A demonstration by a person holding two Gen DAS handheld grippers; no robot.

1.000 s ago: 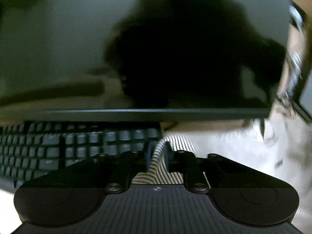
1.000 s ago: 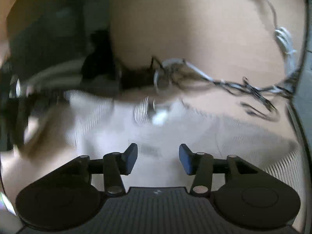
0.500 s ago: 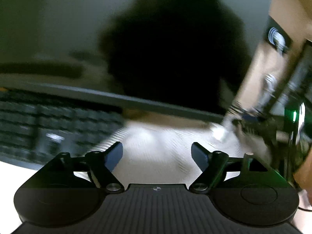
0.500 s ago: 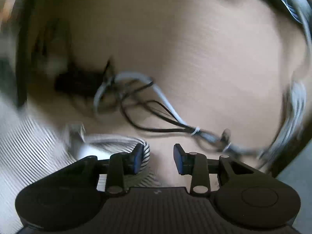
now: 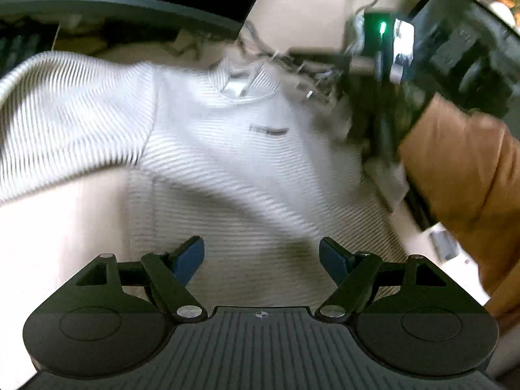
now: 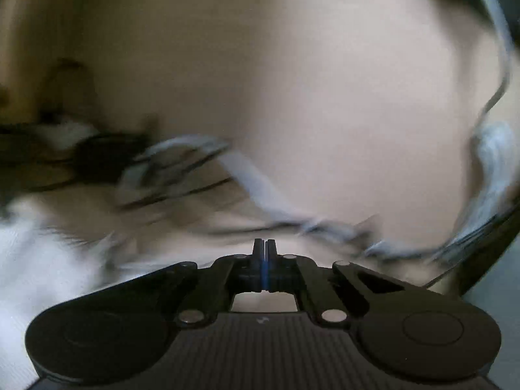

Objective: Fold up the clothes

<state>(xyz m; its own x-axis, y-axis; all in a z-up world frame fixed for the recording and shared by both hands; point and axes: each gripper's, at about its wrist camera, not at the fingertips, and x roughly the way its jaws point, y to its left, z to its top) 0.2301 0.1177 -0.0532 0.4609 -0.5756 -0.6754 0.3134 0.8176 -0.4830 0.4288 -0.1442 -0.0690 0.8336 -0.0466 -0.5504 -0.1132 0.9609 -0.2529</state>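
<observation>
Cables (image 6: 195, 169), a blurred grey and black tangle, lie on the tan desk (image 6: 308, 81) just past our right gripper (image 6: 265, 247), whose jaws are pressed together on nothing we can see; it could snag them. Our left gripper (image 5: 261, 256) hangs wide and empty over the white ribbed striped sweater (image 5: 227, 149) spread on that desk.

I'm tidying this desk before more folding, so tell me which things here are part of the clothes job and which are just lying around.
Part of the job:
striped white top, spread on the desk
left gripper, open over it
right gripper, shut, nothing visible between its jaws

Just lying about:
tangle of cables
keyboard
monitor edge
device with a green light
</observation>
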